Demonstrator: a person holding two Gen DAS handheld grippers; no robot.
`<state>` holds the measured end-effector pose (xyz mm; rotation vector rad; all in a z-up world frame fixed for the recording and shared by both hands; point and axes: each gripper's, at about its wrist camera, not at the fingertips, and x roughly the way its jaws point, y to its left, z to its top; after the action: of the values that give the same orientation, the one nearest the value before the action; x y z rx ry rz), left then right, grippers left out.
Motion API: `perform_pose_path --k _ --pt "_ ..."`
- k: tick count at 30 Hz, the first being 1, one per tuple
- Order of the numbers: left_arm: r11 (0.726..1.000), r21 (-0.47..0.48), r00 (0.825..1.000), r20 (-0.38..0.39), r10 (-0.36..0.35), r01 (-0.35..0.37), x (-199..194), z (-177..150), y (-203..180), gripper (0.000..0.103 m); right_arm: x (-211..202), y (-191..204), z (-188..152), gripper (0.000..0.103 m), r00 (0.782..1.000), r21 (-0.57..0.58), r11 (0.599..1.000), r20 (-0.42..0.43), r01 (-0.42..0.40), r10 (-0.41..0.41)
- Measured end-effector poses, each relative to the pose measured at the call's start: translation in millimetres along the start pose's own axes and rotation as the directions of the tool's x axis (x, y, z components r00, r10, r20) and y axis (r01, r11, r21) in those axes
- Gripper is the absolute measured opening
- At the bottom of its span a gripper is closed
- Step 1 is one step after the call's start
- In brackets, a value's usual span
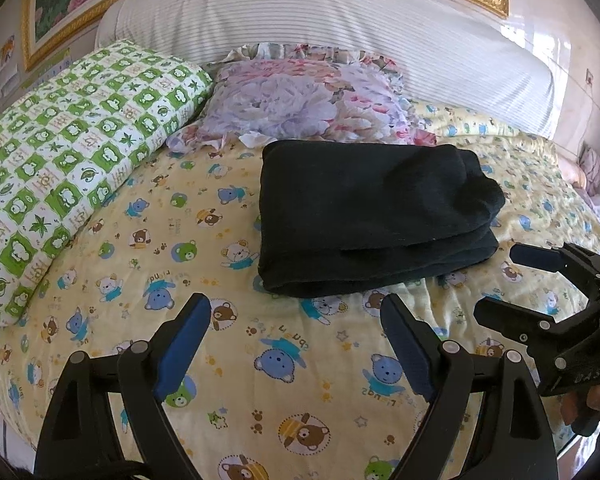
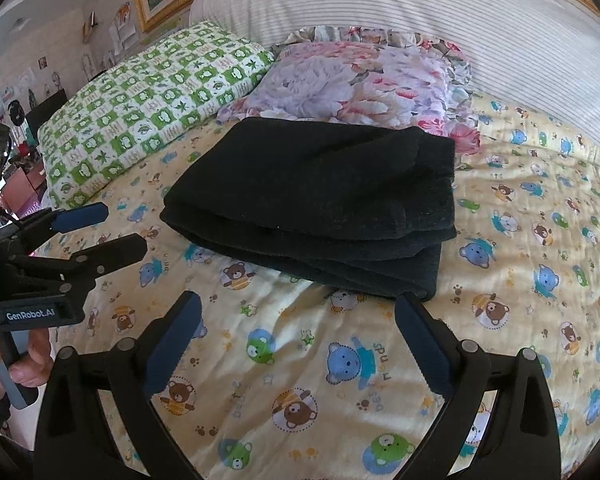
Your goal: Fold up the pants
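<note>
Bed [image 1: 300, 360], covered by a pale yellow quilted sheet printed with cartoon bears; at its head a green-and-white checked pillow [image 1: 72, 148], a ruffled pink-and-lilac floral cushion [image 1: 300, 100] and a white ribbed headboard [image 1: 340, 20]. Black knit pants [image 1: 372, 216], folded into a thick rectangular stack, lying mid-bed just before the floral cushion. Left gripper [image 1: 296, 340] and right gripper [image 2: 296, 340], black with blue pads, both released with jaws wide and empty, poised over the sheet near the stack's front edge without touching it.
</note>
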<state>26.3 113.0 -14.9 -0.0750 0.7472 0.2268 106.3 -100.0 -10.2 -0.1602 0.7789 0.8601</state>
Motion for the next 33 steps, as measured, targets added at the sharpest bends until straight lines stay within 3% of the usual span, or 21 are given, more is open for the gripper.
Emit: perform_pose_path --k 14,33 --pt "1.000 -0.013 0.999 -0.035 0.004 -0.005 27 6 4 0.087 13 -3 5 0.098 1.000 -0.011 1.000 -0.008 0.007 -0.007" --pt "1.000 -0.019 1.000 -0.021 0.012 -0.013 44 14 4 0.087 11 -5 14 0.098 1.000 -0.008 1.000 0.028 -0.004 0.004"
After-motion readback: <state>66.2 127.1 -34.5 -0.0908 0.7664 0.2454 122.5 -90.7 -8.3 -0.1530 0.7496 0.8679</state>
